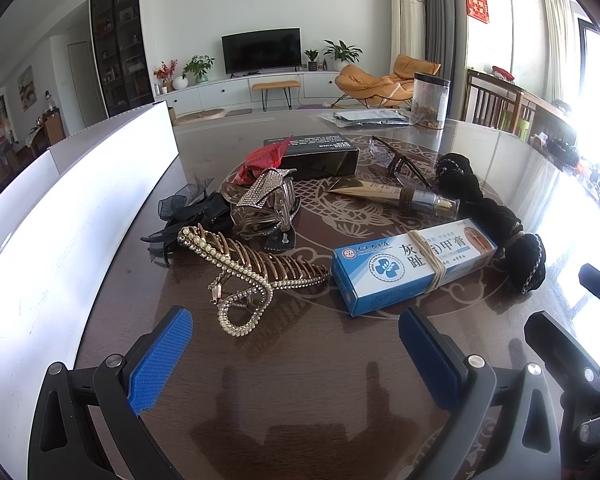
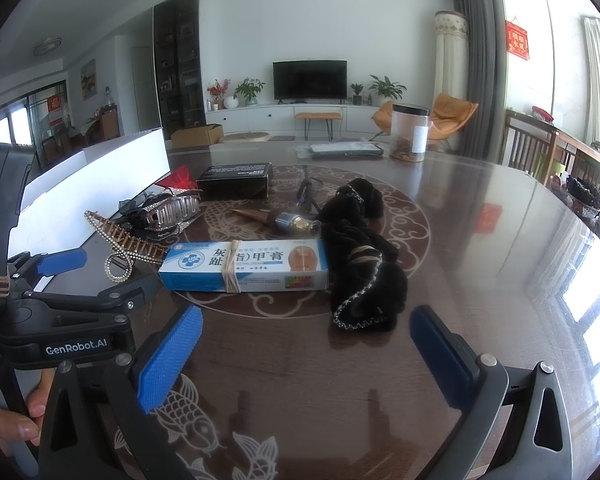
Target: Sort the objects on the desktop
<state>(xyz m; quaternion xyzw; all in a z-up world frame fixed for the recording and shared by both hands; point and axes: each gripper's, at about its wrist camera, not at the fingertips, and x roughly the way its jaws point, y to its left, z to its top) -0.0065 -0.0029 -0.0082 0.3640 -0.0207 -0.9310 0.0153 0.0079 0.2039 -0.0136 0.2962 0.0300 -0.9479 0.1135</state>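
A pile of small objects lies on the dark table. A gold rhinestone hair claw (image 1: 248,276) (image 2: 126,246) sits nearest my left gripper (image 1: 296,354), which is open and empty just in front of it. A blue-and-white ointment box (image 1: 414,266) (image 2: 244,266) bound with rubber bands lies in the middle. A black fuzzy scrunchie bundle (image 1: 496,216) (image 2: 364,260) lies right of it, ahead of my open, empty right gripper (image 2: 306,350). Behind lie a clear hair claw (image 1: 264,200), a black bow (image 1: 188,216), a gold tube (image 1: 396,196), glasses (image 1: 400,160), a black box (image 1: 320,154) and a red packet (image 1: 260,160).
A long white open box (image 1: 80,208) (image 2: 96,184) stands along the table's left side. A clear jar (image 1: 430,100) (image 2: 410,132) and flat plastic bags (image 1: 364,117) sit at the far edge. The left gripper shows in the right wrist view (image 2: 72,280). Wooden chairs (image 2: 540,144) stand at the right.
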